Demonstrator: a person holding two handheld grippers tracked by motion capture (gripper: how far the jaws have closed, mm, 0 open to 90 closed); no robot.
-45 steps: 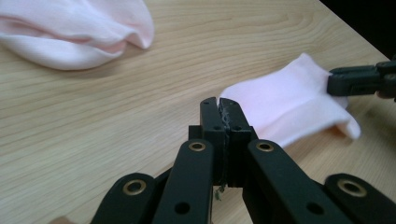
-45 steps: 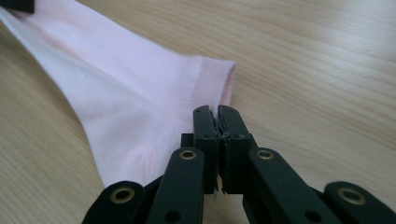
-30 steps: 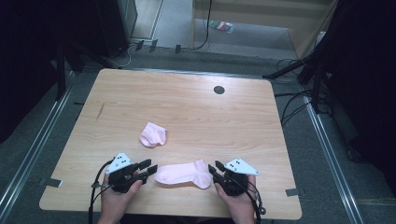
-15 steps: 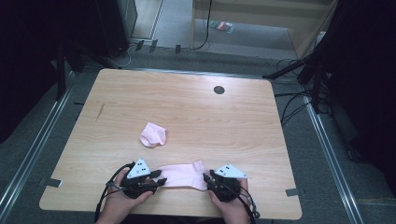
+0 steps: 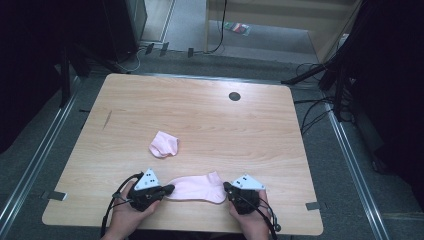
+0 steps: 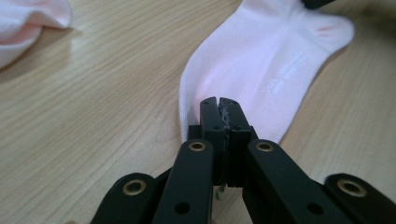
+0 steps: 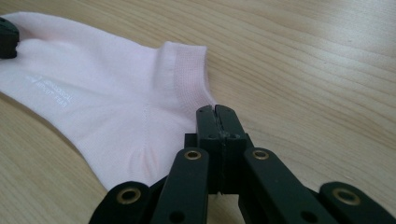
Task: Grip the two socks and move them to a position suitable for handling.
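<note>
**Both grippers pinch the flat sock at its two ends**

The flat pink sock [image 5: 196, 188] lies stretched along the near edge of the table [image 5: 210, 120], toe toward the person's left, heel and cuff toward the right. In the left gripper view its toe end runs under the black jaws, which stand pressed together with no gap; a sliver of fabric seems caught between them, so the left gripper [image 5: 167, 189] looks clamped on the toe. In the right gripper view the jaws have likewise just come shut at the heel edge, just below the ribbed cuff [image 7: 189, 70], and the right gripper [image 5: 227, 187] appears to nip the fabric there, though how much cloth it has is hard to tell. Both pairs have been closing over the last moment.

A second pink sock [image 5: 163, 144], bunched up, rests apart, farther toward the table's middle.

The step in hand looks like taking hold of the sock by both ends, to lift, straighten or fold it. To do it well, both pinches should bite past the hem, not just on its edge. The hands should rise together and keep the cloth lightly taut, since a one-sided pull could slip the thinner grip free.
</note>
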